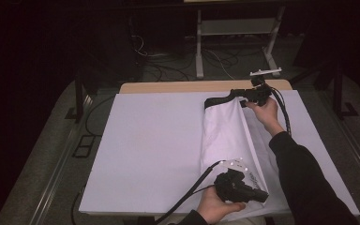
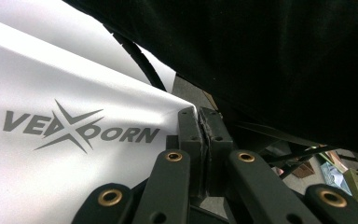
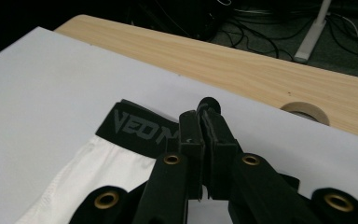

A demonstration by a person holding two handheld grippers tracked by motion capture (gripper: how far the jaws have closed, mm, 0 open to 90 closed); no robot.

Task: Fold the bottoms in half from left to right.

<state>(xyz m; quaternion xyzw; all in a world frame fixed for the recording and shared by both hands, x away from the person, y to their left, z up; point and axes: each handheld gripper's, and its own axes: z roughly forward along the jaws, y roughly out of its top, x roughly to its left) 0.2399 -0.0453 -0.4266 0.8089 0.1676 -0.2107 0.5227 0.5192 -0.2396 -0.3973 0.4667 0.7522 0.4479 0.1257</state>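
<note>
Shorts (image 1: 227,133) white with black waistband (image 3: 137,127), flat on white sheet (image 1: 154,140), left gripper (image 2: 204,122) pinching hem corner, right gripper (image 3: 204,122) pinching waistband.

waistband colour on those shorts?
Black waistband with grey lettering, clearest in the right gripper view.

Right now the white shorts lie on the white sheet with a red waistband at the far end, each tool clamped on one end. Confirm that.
Not quite: the waistband is black with grey lettering, as the right gripper view shows. The rest stands: the white shorts lie on the white sheet, the right tool clamped at the waistband end and the left tool at the near end.
</note>
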